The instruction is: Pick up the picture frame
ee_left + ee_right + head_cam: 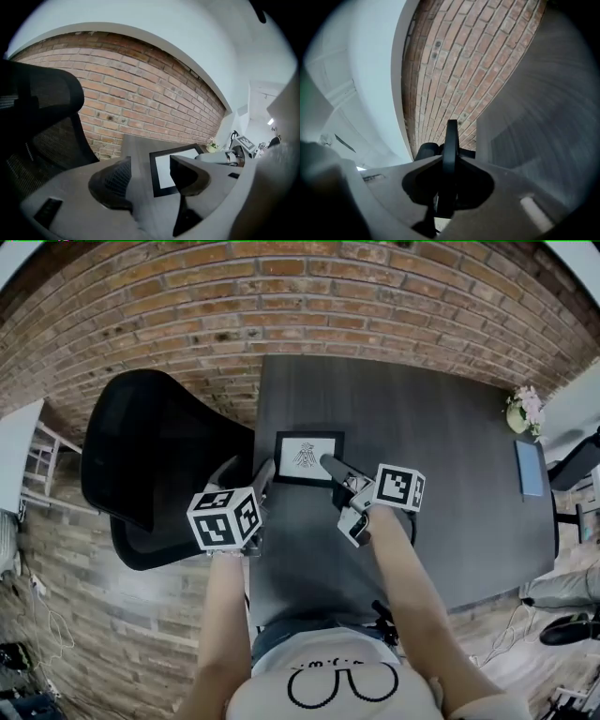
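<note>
The picture frame point(306, 456) is black with a white print. It is held over the near left part of the dark grey table point(441, 437). My right gripper point(331, 466) is shut on the frame's right edge. In the right gripper view the frame point(451, 133) shows edge-on as a thin black strip pinched between the jaws of the right gripper point(450, 161). My left gripper point(262, 475) sits just left of the frame. In the left gripper view the left gripper point(150, 177) stands open, with the frame point(164, 172) beyond its right finger and nothing between the pads.
A black mesh office chair point(155, 460) stands left of the table against the brick wall point(281, 296). At the table's far right are a small vase of flowers point(521, 411) and a flat blue-grey pad point(530, 468). Another person's legs point(562, 601) are beside the table's right end.
</note>
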Demonstrator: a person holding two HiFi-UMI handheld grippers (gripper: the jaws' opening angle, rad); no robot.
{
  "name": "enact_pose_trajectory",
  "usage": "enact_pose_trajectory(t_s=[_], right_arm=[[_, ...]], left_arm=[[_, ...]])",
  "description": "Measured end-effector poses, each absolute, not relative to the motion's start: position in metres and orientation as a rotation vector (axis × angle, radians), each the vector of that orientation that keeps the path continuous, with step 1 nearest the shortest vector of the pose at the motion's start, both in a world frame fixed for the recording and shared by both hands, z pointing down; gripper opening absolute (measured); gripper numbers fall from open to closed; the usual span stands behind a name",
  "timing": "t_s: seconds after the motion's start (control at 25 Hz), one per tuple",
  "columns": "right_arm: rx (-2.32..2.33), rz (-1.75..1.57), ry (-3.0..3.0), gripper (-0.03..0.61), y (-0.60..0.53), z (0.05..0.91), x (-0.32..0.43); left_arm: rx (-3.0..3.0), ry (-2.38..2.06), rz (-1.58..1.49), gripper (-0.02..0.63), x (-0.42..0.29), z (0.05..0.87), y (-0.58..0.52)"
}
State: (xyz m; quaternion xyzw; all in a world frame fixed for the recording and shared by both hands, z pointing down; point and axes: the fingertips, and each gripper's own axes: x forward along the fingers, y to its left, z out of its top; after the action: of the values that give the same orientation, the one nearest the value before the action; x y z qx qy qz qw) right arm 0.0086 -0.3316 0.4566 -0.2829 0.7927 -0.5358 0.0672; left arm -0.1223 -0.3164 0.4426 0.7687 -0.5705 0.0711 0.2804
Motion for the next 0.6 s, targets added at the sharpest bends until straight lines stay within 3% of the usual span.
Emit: enact_pose_trajectory(t_s=[0.4,0.6], right_arm=[[-0.933,-1.252,2.481,0.043,-0.298,0.372,0.033],[-1.096,-0.906,2.613,0.043,-0.285,0.329,0.043]], left_arm=[[2.23,-1.682,0.109,0.232,-0.11,0.372,-0.285],[2.295,-1.811,0.077,0.138,-0.112,0.336,-0.274]])
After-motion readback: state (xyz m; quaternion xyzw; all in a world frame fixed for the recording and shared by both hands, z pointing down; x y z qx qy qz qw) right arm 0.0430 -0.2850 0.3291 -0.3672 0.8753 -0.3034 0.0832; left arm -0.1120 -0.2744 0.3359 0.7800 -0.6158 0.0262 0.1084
